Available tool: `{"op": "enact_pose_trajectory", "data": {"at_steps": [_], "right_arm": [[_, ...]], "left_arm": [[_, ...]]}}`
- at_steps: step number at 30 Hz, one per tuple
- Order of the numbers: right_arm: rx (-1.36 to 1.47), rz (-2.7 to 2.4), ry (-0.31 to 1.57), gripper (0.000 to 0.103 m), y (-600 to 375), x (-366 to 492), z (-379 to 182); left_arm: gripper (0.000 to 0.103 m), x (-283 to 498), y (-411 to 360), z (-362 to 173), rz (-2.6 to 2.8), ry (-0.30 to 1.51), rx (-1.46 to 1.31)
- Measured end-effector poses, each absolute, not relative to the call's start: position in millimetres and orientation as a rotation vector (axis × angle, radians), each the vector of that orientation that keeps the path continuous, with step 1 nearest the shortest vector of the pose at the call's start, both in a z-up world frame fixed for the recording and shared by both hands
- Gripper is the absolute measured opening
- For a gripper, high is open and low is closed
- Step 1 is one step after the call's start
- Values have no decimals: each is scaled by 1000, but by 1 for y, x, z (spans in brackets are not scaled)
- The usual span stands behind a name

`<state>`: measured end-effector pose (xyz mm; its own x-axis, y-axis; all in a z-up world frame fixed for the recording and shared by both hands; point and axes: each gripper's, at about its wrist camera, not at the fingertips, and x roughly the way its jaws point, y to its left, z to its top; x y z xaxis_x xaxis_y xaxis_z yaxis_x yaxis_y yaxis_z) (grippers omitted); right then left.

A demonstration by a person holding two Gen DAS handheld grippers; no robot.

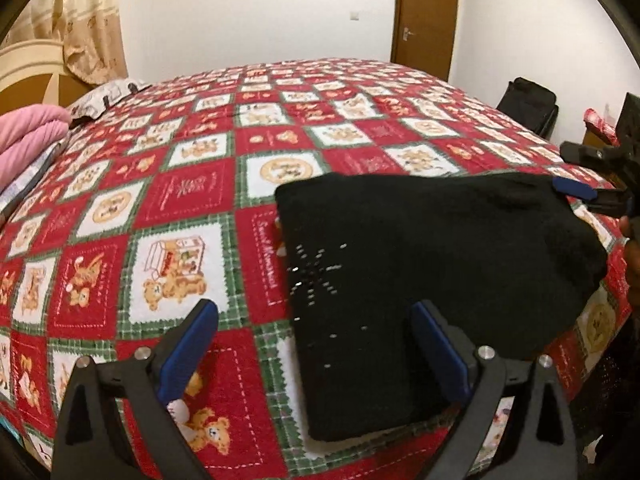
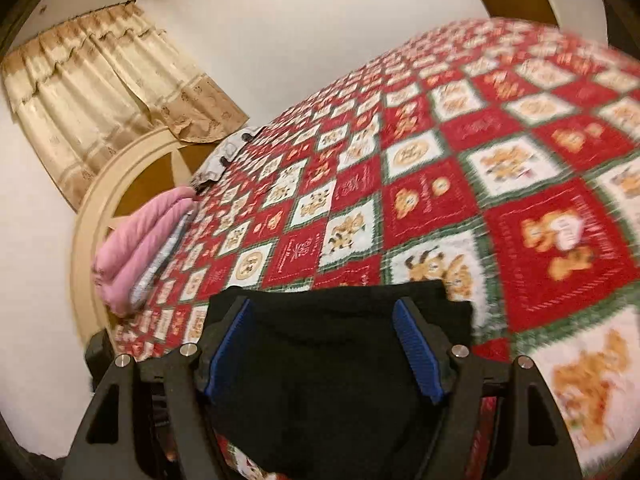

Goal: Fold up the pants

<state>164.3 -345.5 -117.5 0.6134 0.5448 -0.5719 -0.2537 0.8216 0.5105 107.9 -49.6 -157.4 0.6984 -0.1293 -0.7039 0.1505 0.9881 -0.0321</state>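
Observation:
The black pants (image 1: 432, 264) lie folded into a compact flat bundle on the red, white and green teddy-bear quilt (image 1: 168, 208). My left gripper (image 1: 314, 312) hovers open over the bundle's near left edge, one finger above the quilt and the other above the black cloth. My right gripper (image 1: 562, 168) shows at the right edge by the bundle's far right corner, its blue pad (image 1: 574, 188) just above the cloth. In the right wrist view the right gripper (image 2: 322, 308) stands wide open, with the pants (image 2: 328, 380) lying beneath and between its fingers, not pinched.
A folded pink blanket (image 1: 28, 136) and a pillow (image 1: 108, 96) sit at the head of the bed by the cream headboard (image 2: 132, 184) and curtain (image 2: 100, 92). A brown door (image 1: 426, 16) and a black bag (image 1: 528, 104) stand beyond the far side.

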Motion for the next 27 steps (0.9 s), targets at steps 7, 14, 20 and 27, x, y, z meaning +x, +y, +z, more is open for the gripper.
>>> {"op": "enact_pose_trajectory", "data": {"at_steps": [7,14,20,27], "right_arm": [[-47,302,876,73,-309,103,-133],[-22,283,922,73,-329,101,-152],[-12,279,823,73,-325,86,-122],[-26,193,873,73,-331,109,-143]], "left_arm": [[100,107,-60,-161,-178,797,39],[100,106,-58,-161,-182,808,21],[100,106,-57,-162,-185,814,7],[100,106,-55,-161,-191,804,8]]}}
